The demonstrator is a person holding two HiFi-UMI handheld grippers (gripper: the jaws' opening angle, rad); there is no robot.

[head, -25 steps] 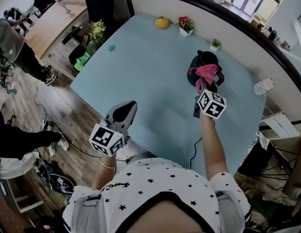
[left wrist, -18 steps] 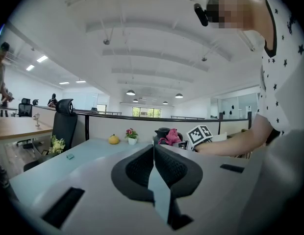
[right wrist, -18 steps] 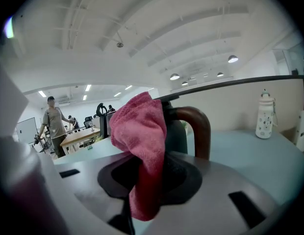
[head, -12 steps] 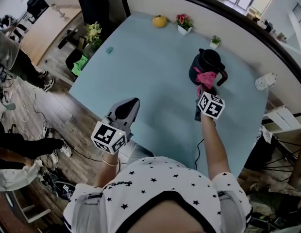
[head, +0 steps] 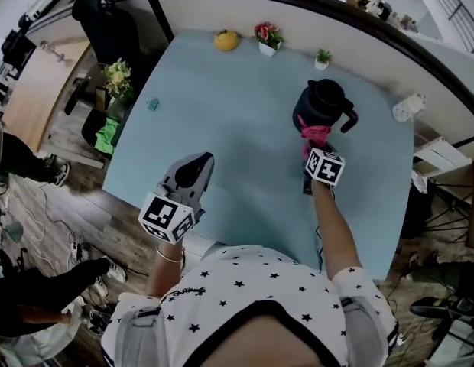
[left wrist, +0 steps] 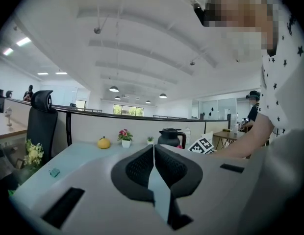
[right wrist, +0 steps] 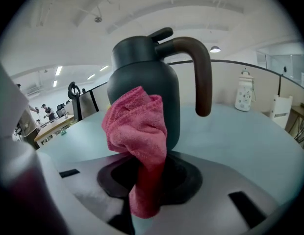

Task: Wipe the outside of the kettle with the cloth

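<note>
Two grippers: our left gripper (left wrist: 153,166) pinched together, empty; right gripper (right wrist: 146,185) clamps pink cloth (right wrist: 137,126)
Black kettle (head: 323,105): table's (head: 222,128) far right; only right gripper view shows us cloth against it

**Setting:** open-plan office.

**Evidence:**
- Pale blue bench (head: 222,128), bounded by a low white partition (head: 222,10) with a dark top rail.
- Black high-backed office chair (left wrist: 42,121) at the bench's end.
- Neighbouring wooden desk (head: 38,82) beyond it, on a wood-plank floor (head: 61,197).
- Overhead, a white beamed ceiling (left wrist: 142,43) with round pendant lamps (left wrist: 113,88) and strip lights (left wrist: 23,41).
- Glass-walled room (left wrist: 218,114) at the far side.
- Further desks in the distance, with people (right wrist: 45,110) at them.
- Desk décor: small potted plants (head: 266,37) along the partition.
</note>
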